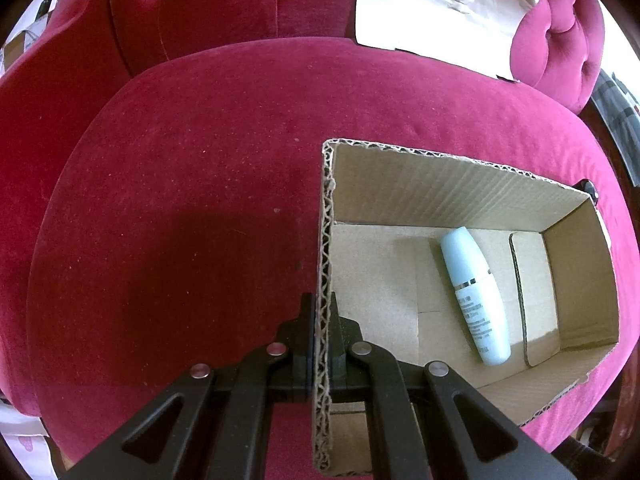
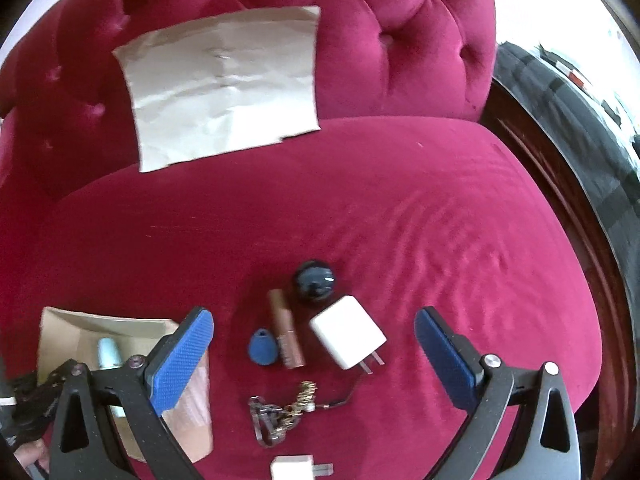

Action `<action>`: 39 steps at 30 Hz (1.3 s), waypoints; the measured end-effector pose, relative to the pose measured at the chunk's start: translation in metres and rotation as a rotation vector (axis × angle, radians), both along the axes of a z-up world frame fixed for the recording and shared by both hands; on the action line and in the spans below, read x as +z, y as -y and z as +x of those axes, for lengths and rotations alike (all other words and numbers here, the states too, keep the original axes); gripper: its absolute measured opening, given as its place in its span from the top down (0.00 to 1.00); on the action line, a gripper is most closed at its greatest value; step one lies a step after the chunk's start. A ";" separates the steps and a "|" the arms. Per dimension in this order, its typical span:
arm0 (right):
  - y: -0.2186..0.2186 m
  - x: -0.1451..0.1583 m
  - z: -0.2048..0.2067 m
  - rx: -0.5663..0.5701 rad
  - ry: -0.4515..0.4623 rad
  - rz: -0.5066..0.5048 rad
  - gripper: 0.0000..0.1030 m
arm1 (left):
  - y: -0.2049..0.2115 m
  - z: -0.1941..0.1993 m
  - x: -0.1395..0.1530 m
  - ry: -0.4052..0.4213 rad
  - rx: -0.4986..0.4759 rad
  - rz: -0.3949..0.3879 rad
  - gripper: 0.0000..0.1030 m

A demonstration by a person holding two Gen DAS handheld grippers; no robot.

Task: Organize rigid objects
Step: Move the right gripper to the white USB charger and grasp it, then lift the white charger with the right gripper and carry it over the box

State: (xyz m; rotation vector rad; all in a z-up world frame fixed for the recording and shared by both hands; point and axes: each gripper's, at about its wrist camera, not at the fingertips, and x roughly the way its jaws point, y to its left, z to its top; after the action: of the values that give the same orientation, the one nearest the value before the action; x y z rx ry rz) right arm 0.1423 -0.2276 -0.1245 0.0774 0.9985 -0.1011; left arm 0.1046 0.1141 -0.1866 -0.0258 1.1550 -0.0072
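The left gripper (image 1: 322,344) is closed on the near-left wall of the cardboard box (image 1: 440,184), one finger inside and one outside the corrugated edge. This hold appears intended to steady the light box on the soft red velvet seat (image 1: 180,200) while items are loaded. One item is already inside: a pale blue bottle (image 1: 474,294) lies on its side on the box floor, toward the right, touching no wall that can be made out.

The right gripper (image 2: 314,356) is wide open and empty, its blue pads (image 2: 182,360) spread either side of the loose items on the seat to the right of the box. Between the fingers lie a white charger (image 2: 346,336) with prongs pointing near-right, a brown tube (image 2: 286,328), a small blue teardrop-shaped piece (image 2: 262,346) just beside the tube, and a dark round object (image 2: 314,280) farther off. Nearer lie a bunch of keys with a chain (image 2: 284,412) and a second white plug (image 2: 294,468), partly cut off at the frame edge.

Judgement: the open stance above the group suggests a pick is being lined up; which item is targeted cannot be told. A sheet of paper (image 2: 224,84) rests against the seat back, apart from the work.
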 end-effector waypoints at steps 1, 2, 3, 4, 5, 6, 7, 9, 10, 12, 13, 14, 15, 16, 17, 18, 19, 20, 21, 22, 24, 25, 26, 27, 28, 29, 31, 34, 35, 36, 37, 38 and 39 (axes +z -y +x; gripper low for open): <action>0.004 -0.005 0.002 -0.005 -0.013 0.004 0.00 | 0.000 0.000 0.000 0.000 0.000 0.000 0.96; 0.008 -0.011 0.004 -0.009 -0.026 0.006 0.00 | 0.000 0.000 0.000 0.000 0.001 0.000 0.96; 0.011 -0.016 0.006 -0.010 -0.035 0.003 0.00 | 0.000 0.000 0.000 -0.001 0.000 0.000 0.96; 0.012 -0.021 0.007 -0.011 -0.043 -0.004 0.00 | 0.000 0.000 0.000 0.000 0.000 0.000 0.96; 0.015 -0.025 0.010 -0.012 -0.052 -0.011 0.00 | 0.000 0.000 0.000 0.000 0.000 -0.001 0.96; 0.017 -0.029 0.012 -0.013 -0.057 -0.015 0.00 | 0.000 0.000 0.000 0.000 0.001 -0.001 0.96; 0.021 -0.033 0.015 -0.015 -0.062 -0.016 0.00 | 0.000 0.000 0.000 0.000 0.001 -0.001 0.96; 0.026 -0.040 0.019 -0.021 -0.074 -0.018 0.00 | 0.000 0.000 0.000 0.001 0.001 -0.001 0.96; 0.028 -0.043 0.021 -0.020 -0.079 -0.015 0.00 | 0.000 0.000 0.000 0.000 0.001 -0.001 0.96; 0.034 -0.051 0.025 -0.019 -0.092 -0.014 0.00 | 0.000 0.000 0.000 0.000 0.000 0.000 0.96; 0.035 -0.055 0.027 -0.018 -0.103 -0.014 0.00 | 0.000 0.000 0.000 0.000 0.001 -0.001 0.96; 0.037 -0.061 0.029 -0.010 -0.117 -0.008 0.00 | 0.000 0.000 0.000 0.001 0.001 -0.001 0.96; 0.038 -0.065 0.031 -0.002 -0.128 -0.003 0.00 | 0.000 0.000 0.000 0.001 0.000 -0.001 0.96; 0.039 -0.068 0.032 0.002 -0.136 -0.003 0.00 | 0.000 0.000 0.000 0.001 0.000 -0.001 0.96; 0.040 -0.071 0.032 0.002 -0.145 -0.001 0.00 | -0.001 0.000 0.000 0.001 0.000 -0.001 0.96; 0.042 -0.074 0.032 0.004 -0.153 0.007 0.00 | 0.000 0.000 0.000 0.000 0.001 -0.001 0.96; 0.043 -0.077 0.032 0.006 -0.161 0.013 0.00 | 0.000 0.000 0.000 0.000 0.001 -0.001 0.96; 0.043 -0.079 0.032 0.006 -0.165 0.014 0.01 | 0.000 0.000 0.000 0.000 0.002 -0.001 0.96; 0.043 -0.080 0.032 0.010 -0.166 0.014 0.02 | 0.000 0.000 0.000 0.000 0.003 -0.002 0.96; 0.042 -0.081 0.032 0.020 -0.166 0.015 0.04 | 0.000 -0.001 0.000 0.001 0.003 0.000 0.96; 0.040 -0.083 0.032 0.040 -0.171 0.025 0.32 | 0.001 -0.001 0.000 0.004 0.001 0.004 0.96; 0.036 -0.084 0.031 0.050 -0.178 0.039 0.47 | 0.001 -0.002 0.000 0.004 0.002 0.004 0.96; 0.034 -0.084 0.031 0.051 -0.180 0.028 0.53 | 0.001 -0.002 0.000 0.004 0.002 0.003 0.96; 0.033 -0.083 0.031 0.056 -0.178 0.023 0.54 | 0.001 -0.002 0.000 0.003 0.003 0.003 0.96; 0.032 -0.084 0.031 0.063 -0.180 0.030 0.54 | 0.001 -0.002 0.000 0.004 0.003 0.003 0.96; 0.031 -0.085 0.030 0.062 -0.184 0.038 0.54 | 0.001 -0.002 0.000 0.004 0.004 0.003 0.96; 0.029 -0.084 0.028 0.058 -0.190 0.029 0.54 | 0.001 -0.002 0.000 0.004 0.005 0.005 0.96; 0.031 -0.078 0.029 0.053 -0.186 0.016 0.54 | 0.001 -0.001 0.000 0.004 0.007 0.006 0.96; 0.031 -0.074 0.029 0.050 -0.185 0.013 0.54 | 0.001 -0.001 0.000 0.005 0.009 0.005 0.96; 0.032 -0.071 0.028 0.046 -0.182 0.012 0.54 | 0.001 0.000 0.000 0.005 0.010 0.005 0.96; 0.035 -0.066 0.030 0.042 -0.181 0.015 0.54 | 0.002 -0.001 0.000 0.006 0.010 0.007 0.96; 0.036 -0.063 0.029 0.037 -0.179 0.019 0.54 | 0.001 -0.001 0.000 0.007 0.009 0.008 0.96; 0.034 -0.058 0.027 0.034 -0.177 0.022 0.54 | 0.001 -0.002 0.000 0.008 0.009 0.009 0.96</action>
State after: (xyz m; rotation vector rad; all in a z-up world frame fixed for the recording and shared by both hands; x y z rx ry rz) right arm 0.1693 -0.2616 -0.1827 0.0725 1.1770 -0.0670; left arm 0.1027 0.1127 -0.1870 -0.0231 1.1472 0.0064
